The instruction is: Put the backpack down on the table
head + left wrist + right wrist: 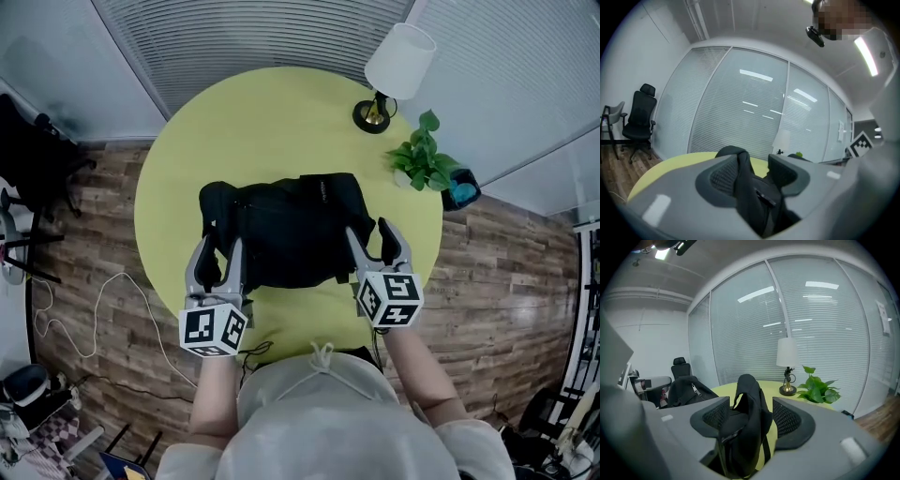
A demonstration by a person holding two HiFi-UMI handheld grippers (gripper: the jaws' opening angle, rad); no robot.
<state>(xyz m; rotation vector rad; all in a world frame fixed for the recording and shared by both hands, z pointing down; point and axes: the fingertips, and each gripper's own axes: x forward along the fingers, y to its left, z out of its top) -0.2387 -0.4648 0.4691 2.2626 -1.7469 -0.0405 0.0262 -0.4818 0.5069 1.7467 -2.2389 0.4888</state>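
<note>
Gaping wide, left tongs [218, 249] and right tongs [369, 232] each straddle a strap of the backpack [291, 230] (neither clamped on it).

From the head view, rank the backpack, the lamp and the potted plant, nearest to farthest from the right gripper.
1. backpack: beside the right gripper, with a strap standing between its open jaws.
2. potted plant: beyond the gripper, at the right edge of the table.
3. lamp: farthest, at the table's far edge, past the plant.
</note>
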